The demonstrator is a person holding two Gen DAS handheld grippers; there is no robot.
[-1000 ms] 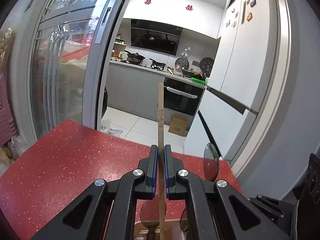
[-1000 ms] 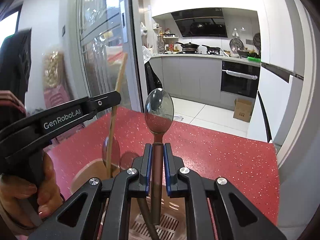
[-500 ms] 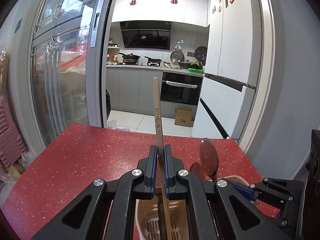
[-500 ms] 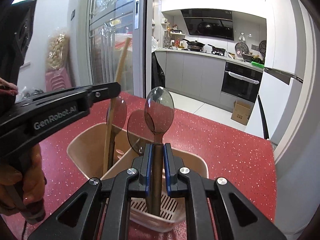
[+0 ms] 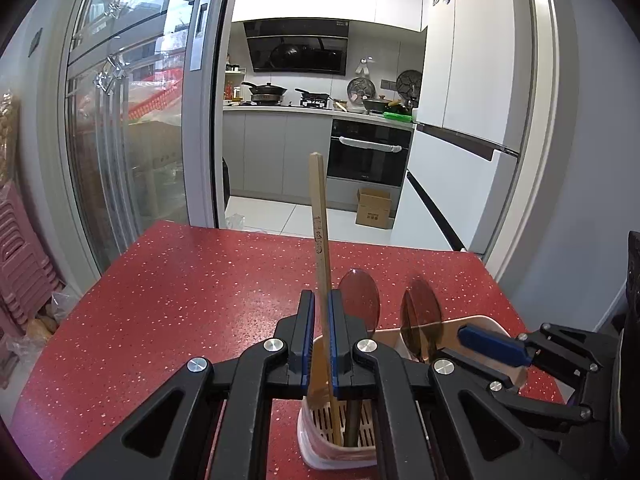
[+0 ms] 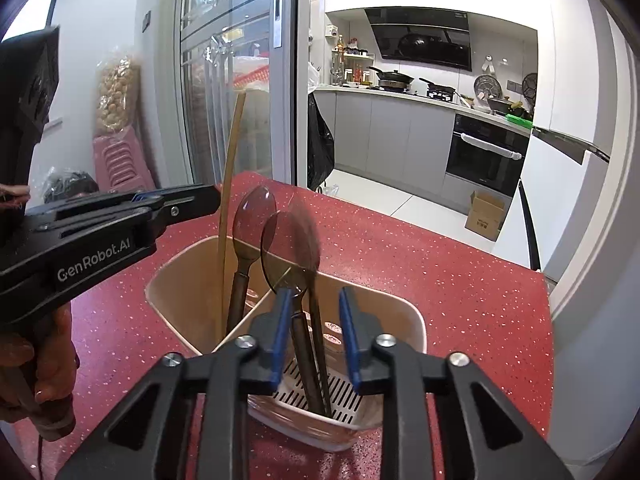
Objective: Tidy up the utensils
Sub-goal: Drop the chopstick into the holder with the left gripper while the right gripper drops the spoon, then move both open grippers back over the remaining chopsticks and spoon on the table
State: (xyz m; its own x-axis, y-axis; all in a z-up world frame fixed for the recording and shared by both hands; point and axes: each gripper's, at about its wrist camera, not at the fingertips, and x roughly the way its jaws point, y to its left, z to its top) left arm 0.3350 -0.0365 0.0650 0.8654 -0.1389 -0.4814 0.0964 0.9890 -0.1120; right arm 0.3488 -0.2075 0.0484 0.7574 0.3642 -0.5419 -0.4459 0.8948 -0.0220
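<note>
A: How will the wooden chopstick (image 5: 320, 236) handle?

B: Light and stiff, I'd judge, with a dry matt face that shouldn't slip. My left tool (image 5: 321, 340) is clamped on it about midway; that's where I'd hold it. Its foot stands in the left compartment of the beige utensil caddy (image 6: 404, 312) on the red table (image 5: 180, 280)

A: And the spoons?

B: Translucent brown plastic spoons (image 6: 294, 240), glossy, probably slicker. They stand bowl-up in the caddy. My right tool (image 6: 315, 334) is spread apart around two handles, gripping neither
</note>
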